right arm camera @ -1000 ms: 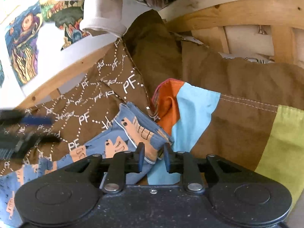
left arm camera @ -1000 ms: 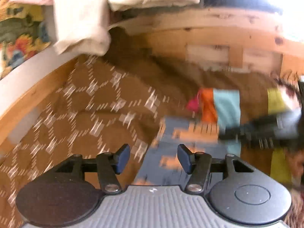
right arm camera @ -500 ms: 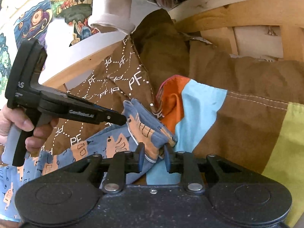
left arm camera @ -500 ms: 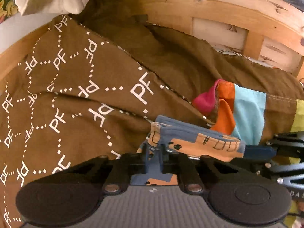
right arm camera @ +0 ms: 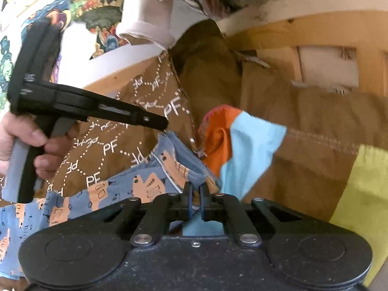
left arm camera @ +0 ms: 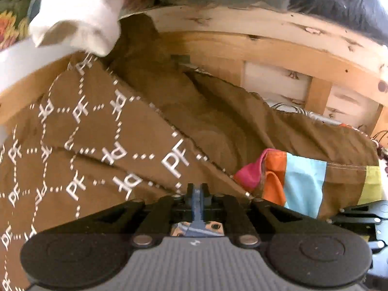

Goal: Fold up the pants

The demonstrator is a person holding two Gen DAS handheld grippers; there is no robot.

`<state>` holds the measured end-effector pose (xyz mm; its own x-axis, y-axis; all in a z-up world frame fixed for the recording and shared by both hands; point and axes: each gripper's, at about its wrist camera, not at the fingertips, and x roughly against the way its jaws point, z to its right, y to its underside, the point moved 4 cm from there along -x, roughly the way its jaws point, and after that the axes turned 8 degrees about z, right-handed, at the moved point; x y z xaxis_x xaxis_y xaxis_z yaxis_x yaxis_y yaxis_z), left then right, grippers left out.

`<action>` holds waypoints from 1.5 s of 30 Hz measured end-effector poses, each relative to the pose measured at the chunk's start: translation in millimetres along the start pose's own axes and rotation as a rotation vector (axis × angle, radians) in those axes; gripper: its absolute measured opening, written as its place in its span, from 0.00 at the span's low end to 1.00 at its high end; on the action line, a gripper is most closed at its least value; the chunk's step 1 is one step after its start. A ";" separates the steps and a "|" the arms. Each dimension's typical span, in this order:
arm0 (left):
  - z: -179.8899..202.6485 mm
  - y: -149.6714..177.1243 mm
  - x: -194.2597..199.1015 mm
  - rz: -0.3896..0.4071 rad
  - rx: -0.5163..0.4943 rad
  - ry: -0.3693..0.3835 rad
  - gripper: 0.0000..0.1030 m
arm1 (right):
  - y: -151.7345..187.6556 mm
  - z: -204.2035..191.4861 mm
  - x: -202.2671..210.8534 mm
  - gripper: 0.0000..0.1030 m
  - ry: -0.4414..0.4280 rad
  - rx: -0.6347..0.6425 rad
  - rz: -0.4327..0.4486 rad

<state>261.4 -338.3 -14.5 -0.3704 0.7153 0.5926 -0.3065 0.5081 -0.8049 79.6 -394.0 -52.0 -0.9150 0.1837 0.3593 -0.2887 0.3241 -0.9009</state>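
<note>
The pants (right arm camera: 101, 191) are small, blue with orange figures, lying on a brown "PF" patterned cover (right arm camera: 109, 145). My right gripper (right arm camera: 196, 200) is shut on one edge of the pants near their top. My left gripper (left arm camera: 197, 195) is shut on another part of the pants; only a scrap of the blue and orange cloth (left arm camera: 196, 229) shows behind its fingers. In the right wrist view the left gripper (right arm camera: 155, 122) reaches in from the left, held by a hand, its tip over the pants' upper edge.
A patchwork cloth of pink, orange, light blue and yellow-green (left arm camera: 300, 184) lies to the right. A wooden frame (left arm camera: 266, 38) runs behind. White cloth (left arm camera: 77, 17) hangs over the frame at the upper left. A colourful printed fabric (right arm camera: 80, 12) lies at the far left.
My left gripper came in from open to shut on the pants, then lifted so most of the pants dropped out of its view. My right gripper stayed shut on the pants.
</note>
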 end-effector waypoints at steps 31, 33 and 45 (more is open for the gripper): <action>13.5 -14.8 -24.5 -0.024 -0.081 0.004 0.13 | -13.1 8.7 8.7 0.10 0.021 -0.028 0.134; 21.1 -12.0 -34.0 -0.055 -0.142 -0.020 0.14 | -9.5 13.7 1.3 0.10 0.026 -0.048 0.085; -9.8 18.4 38.8 0.020 -0.064 -0.261 0.83 | -9.0 -2.1 4.9 0.55 0.032 0.083 0.100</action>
<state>250.0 -296.5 -6.6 -0.5918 0.5821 0.5577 -0.2438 0.5301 -0.8121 78.2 -394.0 -41.6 -0.9312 0.2412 0.2733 -0.2203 0.2249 -0.9491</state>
